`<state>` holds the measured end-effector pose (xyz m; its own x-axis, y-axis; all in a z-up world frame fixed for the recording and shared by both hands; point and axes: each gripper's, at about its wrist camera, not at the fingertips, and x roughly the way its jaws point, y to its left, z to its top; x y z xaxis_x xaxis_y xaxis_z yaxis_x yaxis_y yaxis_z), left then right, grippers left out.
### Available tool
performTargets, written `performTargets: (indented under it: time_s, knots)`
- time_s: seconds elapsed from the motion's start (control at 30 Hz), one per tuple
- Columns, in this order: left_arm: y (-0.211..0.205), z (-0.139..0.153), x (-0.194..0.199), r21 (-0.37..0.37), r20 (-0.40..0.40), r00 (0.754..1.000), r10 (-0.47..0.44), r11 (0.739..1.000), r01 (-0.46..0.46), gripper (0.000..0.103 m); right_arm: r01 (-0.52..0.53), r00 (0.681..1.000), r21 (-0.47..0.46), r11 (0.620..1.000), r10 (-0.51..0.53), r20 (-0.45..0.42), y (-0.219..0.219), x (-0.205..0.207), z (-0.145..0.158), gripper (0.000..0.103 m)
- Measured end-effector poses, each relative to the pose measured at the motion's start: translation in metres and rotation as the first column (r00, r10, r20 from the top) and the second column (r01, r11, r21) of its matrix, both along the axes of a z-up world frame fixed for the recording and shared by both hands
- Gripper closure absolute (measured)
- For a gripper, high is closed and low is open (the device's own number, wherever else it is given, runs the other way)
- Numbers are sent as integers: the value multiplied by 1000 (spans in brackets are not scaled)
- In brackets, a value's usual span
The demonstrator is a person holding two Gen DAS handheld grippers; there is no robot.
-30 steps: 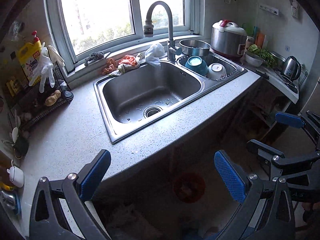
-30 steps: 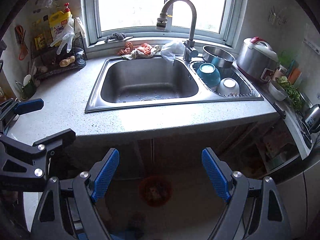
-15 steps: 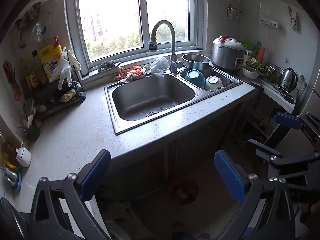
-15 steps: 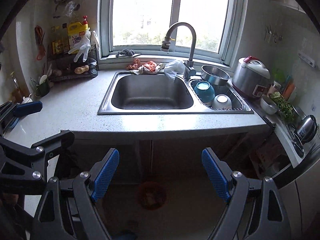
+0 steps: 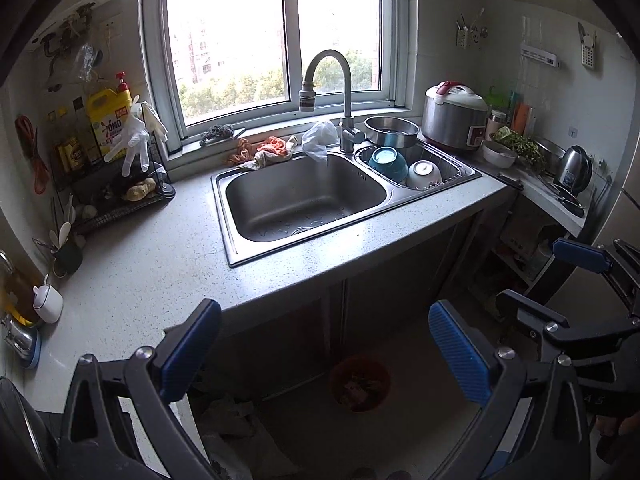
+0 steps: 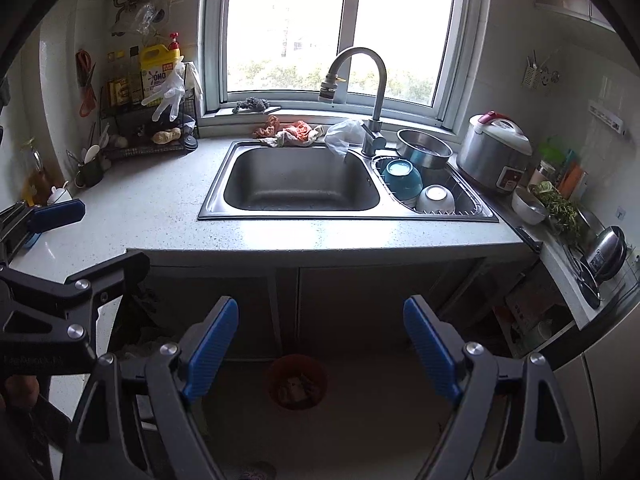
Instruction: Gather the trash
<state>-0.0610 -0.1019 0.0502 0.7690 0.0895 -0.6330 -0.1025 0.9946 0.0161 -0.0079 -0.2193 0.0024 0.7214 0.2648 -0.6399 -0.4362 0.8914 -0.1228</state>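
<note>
Black tongs [image 5: 324, 348], ribbed blue pads [image 6: 210, 348]

Left gripper [image 5: 324, 338] at bottom of frame, blue pads wide apart, nothing between. Right gripper [image 5: 540, 276] at right edge, also spread and empty. Steel sink [image 5: 308, 204] in centre, basin bare. White plastic bag [image 5: 320, 140] lay beside faucet [image 5: 328, 88]; orange rags [image 5: 264, 152] left of it. Red trash bin [image 5: 359, 383] stood on floor under counter [image 5: 152, 264], scraps inside.

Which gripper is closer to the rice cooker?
Right. The right gripper is nearer the rice cooker, which is up to its right; the left gripper is farther left.
</note>
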Motion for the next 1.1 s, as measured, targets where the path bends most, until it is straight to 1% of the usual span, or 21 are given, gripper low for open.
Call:
performTargets:
  time_s: [0.37, 0.43, 0.57, 0.8, 1.1]
  knots:
    - [11, 0, 2, -10, -13, 1000, -2, 1000, 2, 0, 16, 1000, 6, 1000, -16, -7, 8, -9, -3, 19]
    - [11, 0, 2, -6, -14, 1000, -6, 1000, 6, 0, 10, 1000, 10, 1000, -10, -12, 8, -10, -4, 16]
    - [11, 1, 1, -1, -18, 1000, -18, 1000, 18, 0, 6, 1000, 13, 1000, -6, -13, 8, -10, -4, 15]
    - [13, -2, 2, -23, -34, 999, -37, 999, 36, 0, 4, 1000, 9, 1000, -4, -24, 4, -7, -3, 15]
    - [13, -3, 3, -15, -37, 999, -23, 1000, 22, 0, 7, 1000, 2, 1000, -7, -26, 1, -6, -3, 13]
